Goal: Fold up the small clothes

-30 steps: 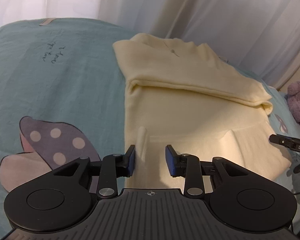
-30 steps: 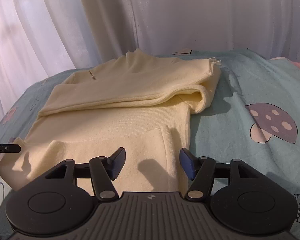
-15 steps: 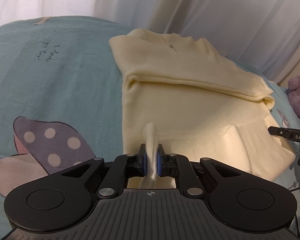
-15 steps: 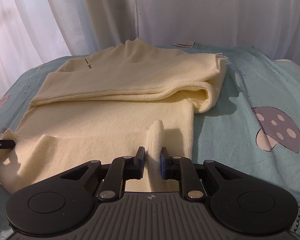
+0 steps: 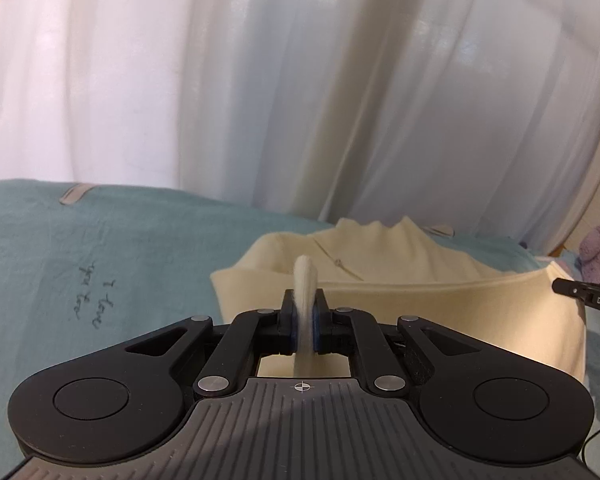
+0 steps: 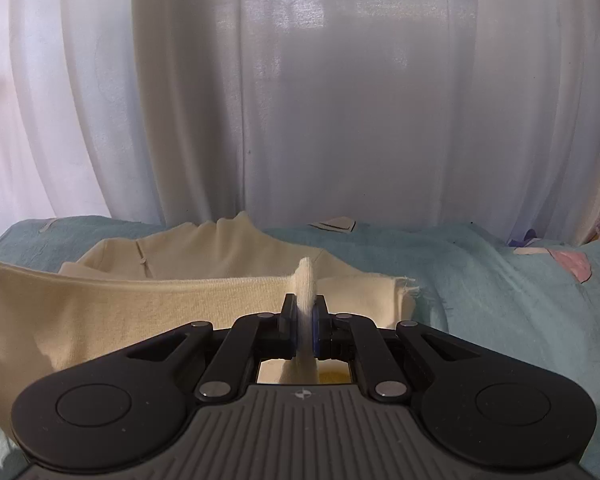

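Two grippers each pinch a fold of the cream sweater [image 5: 440, 304]. Left gripper [image 5: 305, 320]: pads clamped on cloth. Right gripper [image 6: 305, 322]: jaws closing, pads pressing cloth. Ahead of both, the garment spreads over the teal bedsheet [image 5: 100, 256].

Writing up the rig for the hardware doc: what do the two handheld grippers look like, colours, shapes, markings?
Both match. The left gripper and right gripper are matte black, with a grey ribbed deck, two round side lobes with disc caps, silver pivot pins on angled linkage arms, and blue pads on the fingers. A small white crosshair mark sits mid-deck. White "DAS" lettering shows on the right one's side in the left view. No sleeves visible.
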Demonstrator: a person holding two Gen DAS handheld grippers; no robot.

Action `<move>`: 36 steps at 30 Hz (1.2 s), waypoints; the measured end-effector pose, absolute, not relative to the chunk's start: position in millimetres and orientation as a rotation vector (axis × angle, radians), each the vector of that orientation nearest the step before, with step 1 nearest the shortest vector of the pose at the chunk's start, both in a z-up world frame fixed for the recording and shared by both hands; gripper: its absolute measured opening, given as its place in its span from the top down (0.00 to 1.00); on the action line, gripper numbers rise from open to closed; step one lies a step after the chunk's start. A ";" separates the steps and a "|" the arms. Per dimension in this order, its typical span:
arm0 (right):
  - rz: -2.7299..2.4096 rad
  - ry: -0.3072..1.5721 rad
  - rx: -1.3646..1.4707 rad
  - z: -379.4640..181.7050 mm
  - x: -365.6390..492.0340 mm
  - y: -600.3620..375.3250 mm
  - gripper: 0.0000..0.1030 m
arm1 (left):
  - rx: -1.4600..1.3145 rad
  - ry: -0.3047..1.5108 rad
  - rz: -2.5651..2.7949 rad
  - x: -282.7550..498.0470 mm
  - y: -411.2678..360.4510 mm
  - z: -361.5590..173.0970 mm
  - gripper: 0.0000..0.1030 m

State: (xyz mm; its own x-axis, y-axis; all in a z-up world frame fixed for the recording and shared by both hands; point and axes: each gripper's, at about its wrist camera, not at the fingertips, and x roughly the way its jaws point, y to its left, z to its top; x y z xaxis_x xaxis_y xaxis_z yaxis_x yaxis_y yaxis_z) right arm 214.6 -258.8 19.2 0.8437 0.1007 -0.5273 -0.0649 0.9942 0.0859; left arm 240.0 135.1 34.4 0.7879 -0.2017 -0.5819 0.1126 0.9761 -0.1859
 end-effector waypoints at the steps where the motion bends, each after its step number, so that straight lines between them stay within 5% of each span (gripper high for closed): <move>1: 0.077 0.573 0.093 15.0 228.0 -262.0 0.94 | -0.162 0.652 -0.157 258.2 134.2 28.5 0.91; 12: 0.084 0.718 0.122 -31.9 265.5 -273.1 0.89 | -0.197 0.811 -0.166 301.0 135.4 -31.6 0.84; 14: 0.096 0.722 0.107 -33.6 264.0 -270.3 0.90 | -0.191 0.820 -0.163 300.9 135.5 -34.5 0.91; 27: -0.049 0.431 -0.029 28.0 331.4 -237.4 0.94 | -0.053 0.523 -0.047 364.1 106.1 47.8 0.90; 36: 0.120 0.515 0.159 -16.5 335.6 -217.3 0.85 | -0.134 0.567 -0.065 364.6 89.7 -7.4 0.48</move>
